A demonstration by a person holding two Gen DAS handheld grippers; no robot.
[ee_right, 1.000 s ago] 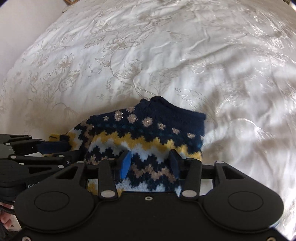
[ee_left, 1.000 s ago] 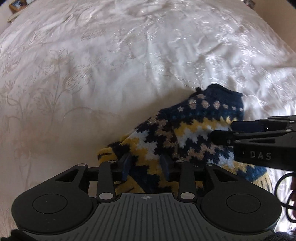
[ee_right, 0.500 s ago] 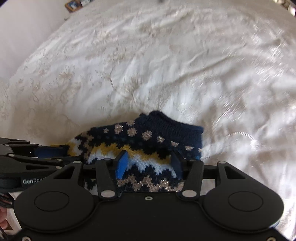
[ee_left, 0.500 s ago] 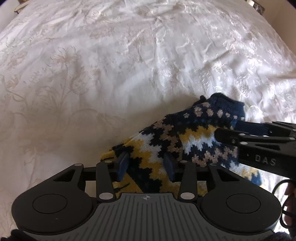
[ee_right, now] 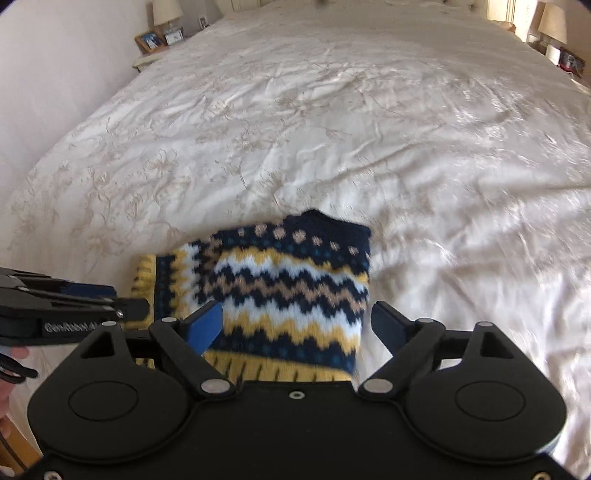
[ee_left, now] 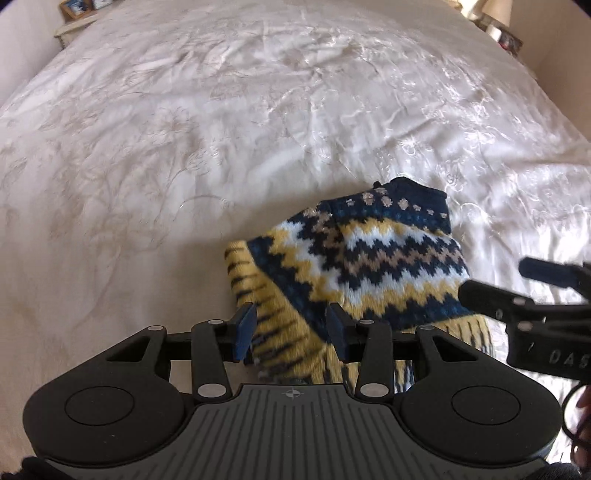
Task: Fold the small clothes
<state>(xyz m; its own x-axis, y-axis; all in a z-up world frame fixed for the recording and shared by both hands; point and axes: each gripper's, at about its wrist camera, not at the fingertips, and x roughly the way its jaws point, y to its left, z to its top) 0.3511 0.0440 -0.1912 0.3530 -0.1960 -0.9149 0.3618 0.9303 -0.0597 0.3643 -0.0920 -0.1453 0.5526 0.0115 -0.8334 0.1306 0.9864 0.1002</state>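
I see the sweater (ee_left: 354,266) lying folded on the bed (ee_left: 184,147), a small navy knit with yellow, white and tan zigzags and a yellow ribbed hem nearest me. My left gripper (ee_left: 291,332) sits over its near left corner with the blue pads spread apart; the yellow hem shows between them, but neither pad pinches it. My right gripper (ee_right: 299,325) is over the near edge of the sweater with its jaws spread wide, the knit lying between them without being clamped. In the left wrist view the right gripper comes in from the right side, just beside the sweater's right edge. In the right wrist view the left gripper reaches in from the left, its tips close to the yellow hem. The white bed cover is wrinkled and embroidered. A lamp (ee_right: 167,13) and a picture frame (ee_right: 149,40) stand past the far left corner of the bed.
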